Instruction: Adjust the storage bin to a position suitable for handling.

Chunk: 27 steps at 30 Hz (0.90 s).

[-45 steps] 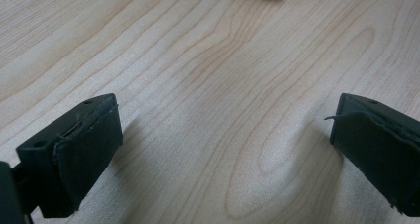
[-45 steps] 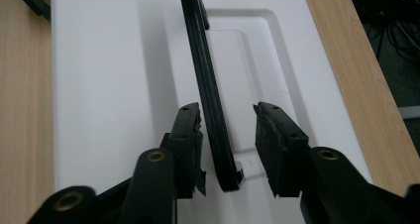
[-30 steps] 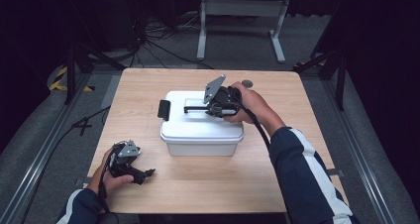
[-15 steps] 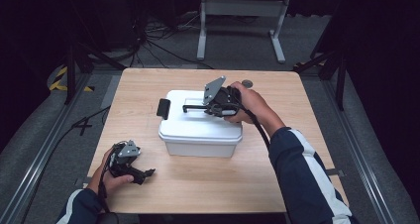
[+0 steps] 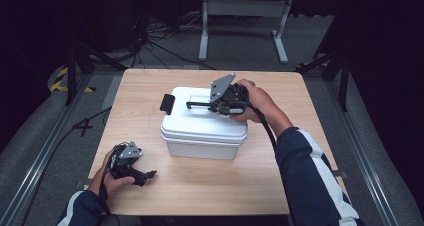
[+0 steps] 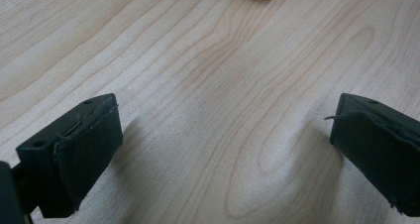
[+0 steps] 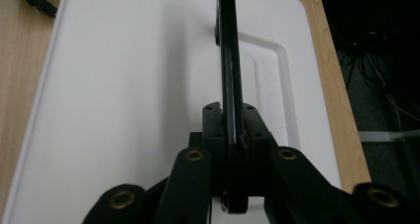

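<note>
table (image 5: 200, 196): pretty much bare wood, nothing shifts on it

box (image 5: 200, 131): white, lid on, mid-table; it slides a bit toward the person versus a second ago, so I'd guess the lift or carry is just starting

handle (image 5: 200, 105): black bar, swung up off the lid

right gripper (image 5: 227, 105): over the lid, arm reaching in from the right, jaws clamped tight on the handle

left gripper (image 5: 145, 175): parked low at the near-left, well apart from the box, jaws wide, nothing between them
</note>
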### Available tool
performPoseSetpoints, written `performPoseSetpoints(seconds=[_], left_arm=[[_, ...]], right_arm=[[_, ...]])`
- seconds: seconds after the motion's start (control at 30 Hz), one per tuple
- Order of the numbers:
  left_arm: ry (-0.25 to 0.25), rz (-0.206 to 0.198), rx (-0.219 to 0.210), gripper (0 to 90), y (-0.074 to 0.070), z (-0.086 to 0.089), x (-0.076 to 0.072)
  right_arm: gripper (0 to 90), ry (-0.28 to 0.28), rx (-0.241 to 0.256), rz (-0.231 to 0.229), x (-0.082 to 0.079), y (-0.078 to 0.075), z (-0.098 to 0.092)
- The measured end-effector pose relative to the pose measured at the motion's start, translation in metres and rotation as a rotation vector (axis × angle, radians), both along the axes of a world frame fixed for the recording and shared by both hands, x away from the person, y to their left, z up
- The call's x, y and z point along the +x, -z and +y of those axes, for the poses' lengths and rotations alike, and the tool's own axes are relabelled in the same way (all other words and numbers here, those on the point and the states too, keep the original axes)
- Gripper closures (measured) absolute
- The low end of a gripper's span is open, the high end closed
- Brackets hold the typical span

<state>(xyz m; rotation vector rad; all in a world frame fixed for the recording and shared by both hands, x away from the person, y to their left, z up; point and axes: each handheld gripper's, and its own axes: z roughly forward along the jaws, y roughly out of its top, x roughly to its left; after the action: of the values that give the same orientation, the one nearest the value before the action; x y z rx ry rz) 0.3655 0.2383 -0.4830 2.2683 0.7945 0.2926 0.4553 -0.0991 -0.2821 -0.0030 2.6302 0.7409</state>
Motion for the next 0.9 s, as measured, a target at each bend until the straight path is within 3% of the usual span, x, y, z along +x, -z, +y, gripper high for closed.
performPoseSetpoints(seconds=[0.5,0.9], left_arm=[[0.000,0.000,0.000,0.2,0.000,0.000,0.000],[0.003,0.004,0.004,0.2,0.000,0.000,0.000]], right_arm=[[84.4,-0.009,0.005,-0.020,-0.005,-0.008,-0.009],[84.4,0.013,0.026,-0.037,-0.012,-0.020,-0.028]])
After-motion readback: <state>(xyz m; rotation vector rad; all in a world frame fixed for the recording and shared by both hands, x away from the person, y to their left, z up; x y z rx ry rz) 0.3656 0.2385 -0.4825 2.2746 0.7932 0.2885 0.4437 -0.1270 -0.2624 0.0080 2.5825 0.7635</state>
